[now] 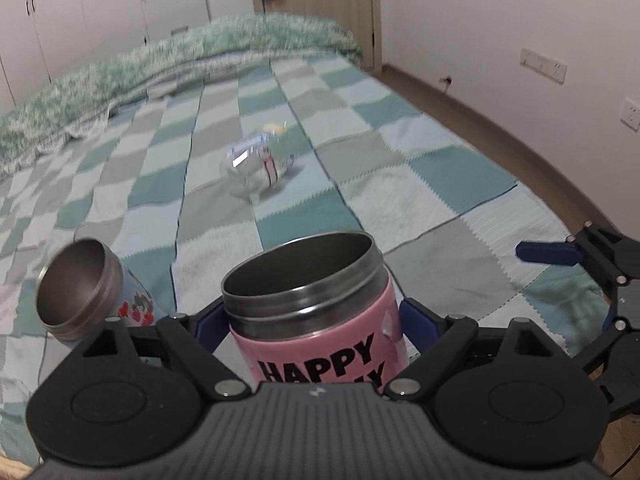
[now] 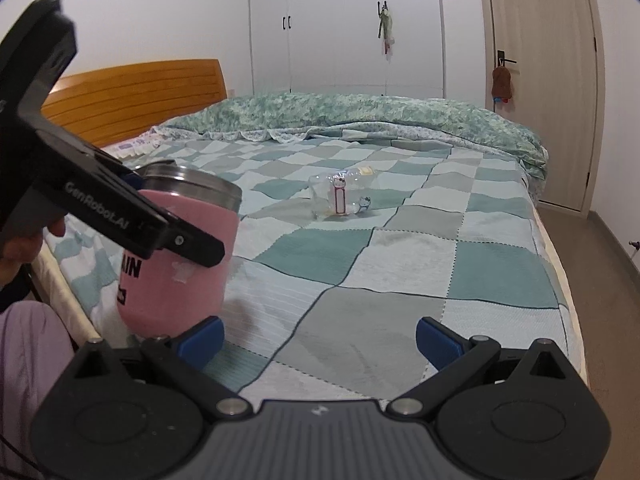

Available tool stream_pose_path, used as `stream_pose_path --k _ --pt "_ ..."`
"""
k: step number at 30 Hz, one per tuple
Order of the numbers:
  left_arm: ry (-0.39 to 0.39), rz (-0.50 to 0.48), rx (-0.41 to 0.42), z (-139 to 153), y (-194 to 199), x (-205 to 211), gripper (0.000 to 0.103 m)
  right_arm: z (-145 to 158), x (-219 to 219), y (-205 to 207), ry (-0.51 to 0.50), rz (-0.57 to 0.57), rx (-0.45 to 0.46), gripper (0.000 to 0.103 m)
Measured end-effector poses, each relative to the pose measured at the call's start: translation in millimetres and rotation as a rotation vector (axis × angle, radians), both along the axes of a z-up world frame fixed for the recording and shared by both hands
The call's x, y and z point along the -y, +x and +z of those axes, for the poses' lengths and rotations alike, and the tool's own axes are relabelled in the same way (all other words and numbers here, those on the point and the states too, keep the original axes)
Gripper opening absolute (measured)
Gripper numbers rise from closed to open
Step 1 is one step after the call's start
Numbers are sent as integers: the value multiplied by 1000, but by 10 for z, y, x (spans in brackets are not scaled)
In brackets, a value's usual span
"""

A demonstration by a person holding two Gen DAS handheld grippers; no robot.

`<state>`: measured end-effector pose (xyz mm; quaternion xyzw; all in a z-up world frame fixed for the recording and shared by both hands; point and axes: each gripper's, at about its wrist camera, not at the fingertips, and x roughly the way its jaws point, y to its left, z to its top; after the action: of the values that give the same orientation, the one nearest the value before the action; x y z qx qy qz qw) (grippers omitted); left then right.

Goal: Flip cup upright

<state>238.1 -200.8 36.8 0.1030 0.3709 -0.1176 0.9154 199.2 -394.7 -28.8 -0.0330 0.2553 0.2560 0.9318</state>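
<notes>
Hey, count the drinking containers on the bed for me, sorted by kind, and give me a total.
Steel-rimmed cups: 2, the pink cup clamped in the left hand-held gripper and the blue cup leaning beside it
Clear plastic bottles: 1, the clear bottle lying on its side on the checked bedspread
Total: 3

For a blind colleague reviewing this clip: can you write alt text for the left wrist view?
The left gripper is shut on a pink steel cup, mouth up, above a checked green bedspread. A second steel cup lies tilted at left, a clear bottle lies farther off, and the open right gripper shows at right.
</notes>
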Motion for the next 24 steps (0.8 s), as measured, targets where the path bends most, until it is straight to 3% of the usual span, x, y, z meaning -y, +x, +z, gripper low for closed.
stream_pose_path --k 7,12,18,24 --pt "32 -12 256 193 -180 -33 90 40 -24 -107 100 -43 23 103" --pt "24 32 419 69 -138 -91 90 10 -67 -123 174 -104 40 102" --pt "-7 76 438 -256 18 -192 90 -34 -203 -128 163 -133 71 101" --pt "-39 46 452 -483 -67 -294 90 -86 -322 -151 108 -155 105 102"
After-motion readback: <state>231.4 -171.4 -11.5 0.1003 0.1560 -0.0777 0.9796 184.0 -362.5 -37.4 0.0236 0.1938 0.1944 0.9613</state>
